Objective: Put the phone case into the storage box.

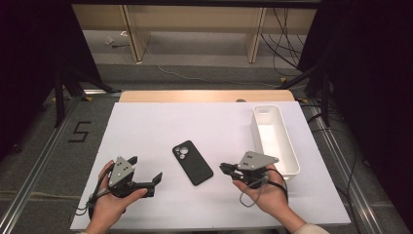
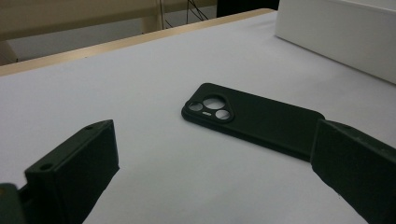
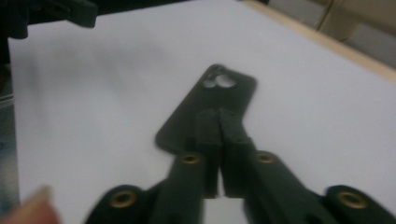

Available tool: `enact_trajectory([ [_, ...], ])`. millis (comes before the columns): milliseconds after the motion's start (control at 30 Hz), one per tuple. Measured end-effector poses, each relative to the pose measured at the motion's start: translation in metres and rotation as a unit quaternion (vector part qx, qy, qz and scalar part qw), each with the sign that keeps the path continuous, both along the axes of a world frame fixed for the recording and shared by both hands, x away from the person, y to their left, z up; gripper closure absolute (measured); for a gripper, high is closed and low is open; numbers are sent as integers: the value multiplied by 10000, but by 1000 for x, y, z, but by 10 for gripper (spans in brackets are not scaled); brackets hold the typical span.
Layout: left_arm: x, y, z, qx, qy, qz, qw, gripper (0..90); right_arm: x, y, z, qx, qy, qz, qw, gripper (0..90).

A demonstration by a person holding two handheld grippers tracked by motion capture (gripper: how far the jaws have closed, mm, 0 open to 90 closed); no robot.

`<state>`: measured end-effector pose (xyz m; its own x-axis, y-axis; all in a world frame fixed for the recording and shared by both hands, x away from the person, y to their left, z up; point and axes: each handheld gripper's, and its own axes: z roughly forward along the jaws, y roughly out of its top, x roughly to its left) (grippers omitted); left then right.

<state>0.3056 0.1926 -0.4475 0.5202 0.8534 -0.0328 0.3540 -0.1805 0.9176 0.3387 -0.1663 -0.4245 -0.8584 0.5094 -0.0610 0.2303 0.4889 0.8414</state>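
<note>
Phone [image 1: 192,162] lies mid-table between wide left tool [image 1: 146,171] and pinched-together right tool [image 1: 224,168].

Open mat all round the phone [image 1: 192,162]; the bin [image 1: 284,146] blocks the right edge.
Bare white mat [image 1: 146,126] is seen behind and left of the phone; the far-right side is walled off by the white bin.

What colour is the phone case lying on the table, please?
The phone case is black, matte, with camera cutouts; it shows best in the left gripper view.
</note>
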Motion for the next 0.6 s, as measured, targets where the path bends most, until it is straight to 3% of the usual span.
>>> enact_trajectory([
  [67, 0, 0, 0, 3, 8, -1, 10000, 9, 3, 16, -7, -164, 133, 70, 9998, 900],
  [367, 0, 0, 0, 2, 1, -13, 10000, 11, 16, 78, -31, -403, 684, 178, 9967, 900],
  [600, 0, 0, 0, -13, -12, -19, 10000, 13, 23, 106, -54, -733, 1019, 150, 9920, 900],
])
